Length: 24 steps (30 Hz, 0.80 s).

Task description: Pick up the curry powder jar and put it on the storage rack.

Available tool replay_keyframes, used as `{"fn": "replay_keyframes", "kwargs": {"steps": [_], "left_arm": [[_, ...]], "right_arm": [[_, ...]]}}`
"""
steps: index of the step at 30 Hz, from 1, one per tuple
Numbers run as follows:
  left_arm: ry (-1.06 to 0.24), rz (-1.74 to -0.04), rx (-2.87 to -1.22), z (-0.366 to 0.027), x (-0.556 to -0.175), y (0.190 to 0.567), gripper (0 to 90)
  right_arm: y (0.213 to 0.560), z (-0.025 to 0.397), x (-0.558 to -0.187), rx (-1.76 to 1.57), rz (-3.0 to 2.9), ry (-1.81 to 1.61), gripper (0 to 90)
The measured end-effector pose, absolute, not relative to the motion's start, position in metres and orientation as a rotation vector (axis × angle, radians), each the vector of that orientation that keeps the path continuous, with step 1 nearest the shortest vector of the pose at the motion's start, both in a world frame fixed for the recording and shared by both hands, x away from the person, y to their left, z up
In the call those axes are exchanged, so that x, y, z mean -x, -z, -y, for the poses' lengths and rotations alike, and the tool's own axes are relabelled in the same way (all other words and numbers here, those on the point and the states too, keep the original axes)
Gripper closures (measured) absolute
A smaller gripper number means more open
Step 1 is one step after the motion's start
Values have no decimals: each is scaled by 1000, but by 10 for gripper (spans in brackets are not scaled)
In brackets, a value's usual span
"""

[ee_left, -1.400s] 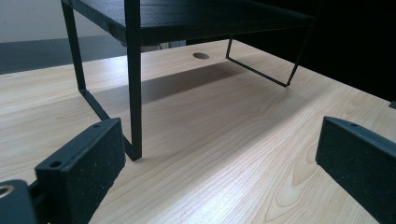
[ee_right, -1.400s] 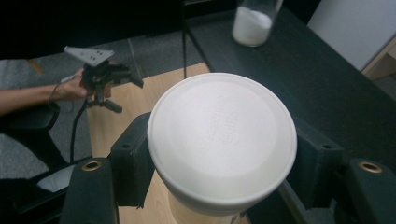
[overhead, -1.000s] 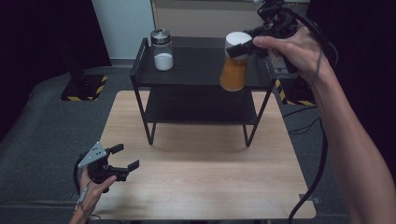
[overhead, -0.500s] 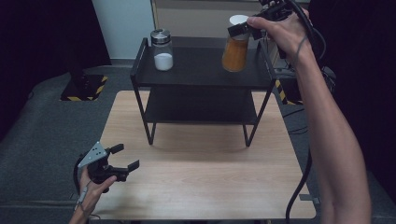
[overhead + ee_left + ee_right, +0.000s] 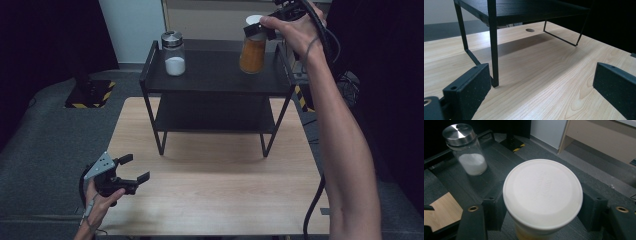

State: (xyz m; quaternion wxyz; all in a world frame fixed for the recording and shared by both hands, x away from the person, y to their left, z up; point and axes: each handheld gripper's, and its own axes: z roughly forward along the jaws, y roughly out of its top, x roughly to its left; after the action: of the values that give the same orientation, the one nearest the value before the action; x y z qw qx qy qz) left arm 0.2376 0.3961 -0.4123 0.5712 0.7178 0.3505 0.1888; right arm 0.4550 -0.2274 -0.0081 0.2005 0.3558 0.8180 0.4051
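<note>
A jar of orange powder with a white lid hangs at the right end of the black shelf's top, with my right gripper shut on it just under the lid. Whether its base touches the shelf I cannot tell. A glass jar of white powder with a metal cap stands on the shelf's top at the left. My left gripper rests open near the table's front left corner, nothing between its jaws, pointing at the shelf's leg.
The two-tier black shelf stands at the back of the wooden table. A cable hangs from the right arm past the table's right edge. Grey floor and a black-and-yellow base lie to the left.
My right gripper has carried the orange jar back and slightly left, up over the shelf's top right end. The left gripper has stayed still.
</note>
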Motion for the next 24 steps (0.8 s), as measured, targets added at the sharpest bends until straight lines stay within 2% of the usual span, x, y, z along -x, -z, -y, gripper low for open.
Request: {"fn": "replay_keyframes", "kwargs": {"steps": [15,17,18,21,24], "left_arm": [[-438,-824,-1682,-397,-238,412,4],[-436,-824,-1681,-397,-238,413,3],[-436,-824,-1681,-396,-238,412,3],[-440,-821,-1683,-396,-238,412,4],[-440,-821,-1684,-396,-238,412,3]], "right_arm": [[28,233,-460,-1011,-2304,-1146,331],[36,237,-456,-991,-2269,-1202,192],[37,239,-454,-1005,-2255,-1227,154],[36,248,-442,-1020,-2170,-1292,79],[30,257,-437,-1040,-2148,-1343,75]]}}
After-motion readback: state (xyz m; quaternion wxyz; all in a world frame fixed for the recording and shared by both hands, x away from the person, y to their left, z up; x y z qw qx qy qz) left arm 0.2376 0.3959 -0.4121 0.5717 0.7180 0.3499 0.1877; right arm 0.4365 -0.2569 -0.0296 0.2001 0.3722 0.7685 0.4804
